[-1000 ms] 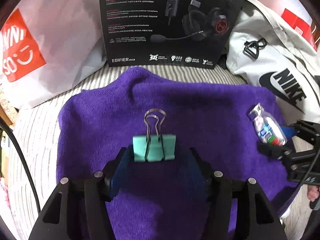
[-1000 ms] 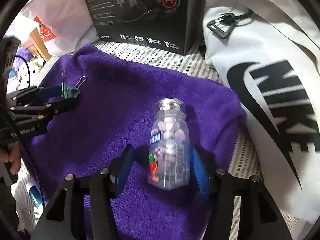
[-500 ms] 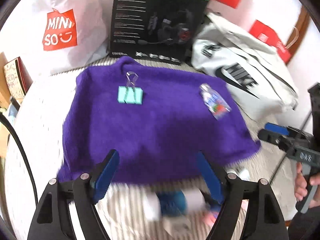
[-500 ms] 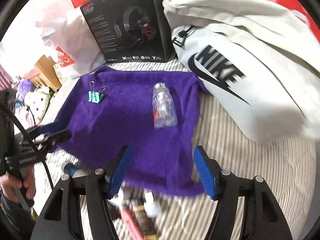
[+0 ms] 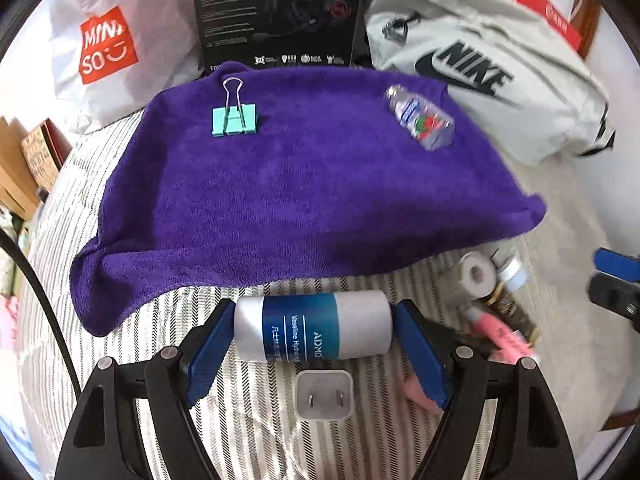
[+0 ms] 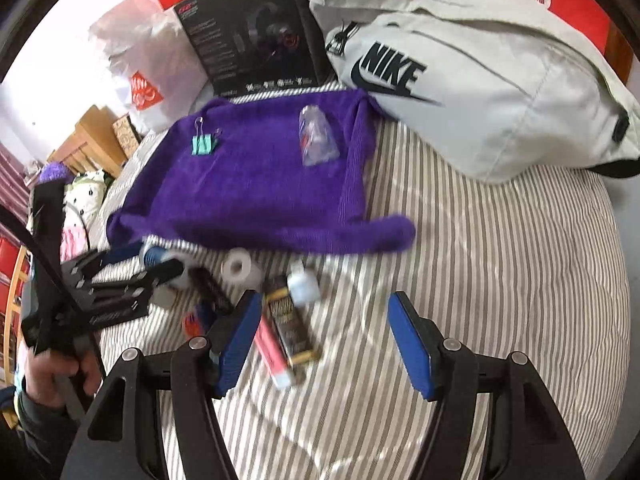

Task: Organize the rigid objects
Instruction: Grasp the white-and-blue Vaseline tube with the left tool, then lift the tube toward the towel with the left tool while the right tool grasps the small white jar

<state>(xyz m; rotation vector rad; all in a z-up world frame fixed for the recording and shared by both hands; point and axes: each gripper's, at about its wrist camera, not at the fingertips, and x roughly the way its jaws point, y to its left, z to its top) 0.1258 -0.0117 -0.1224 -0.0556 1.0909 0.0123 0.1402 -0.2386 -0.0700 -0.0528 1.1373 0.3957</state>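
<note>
A purple towel (image 5: 312, 184) lies on the striped bed, also in the right wrist view (image 6: 260, 184). On it rest a teal binder clip (image 5: 233, 118) (image 6: 203, 145) and a clear pill bottle (image 5: 420, 120) (image 6: 317, 140). My left gripper (image 5: 312, 344) is open, its blue pads on either side of a white and blue Vaseline tube (image 5: 312, 328) lying crosswise, not touching it. My right gripper (image 6: 324, 340) is open and empty above the bed, beside a pink stick (image 6: 272, 352) and a brown and gold tube (image 6: 290, 324).
A white plug adapter (image 5: 324, 396) lies just below the tube. A tape roll (image 5: 476, 274) (image 6: 240, 268) and a small white bottle (image 6: 302, 284) lie near the towel's front edge. A black headset box (image 5: 280, 12), a Miniso bag (image 5: 108, 44) and a Nike bag (image 6: 460, 76) stand behind.
Both grippers have pulled back from the towel, leaving the clip and the pill bottle on it. The left gripper now straddles the Vaseline tube; the right has come down over the loose items.
</note>
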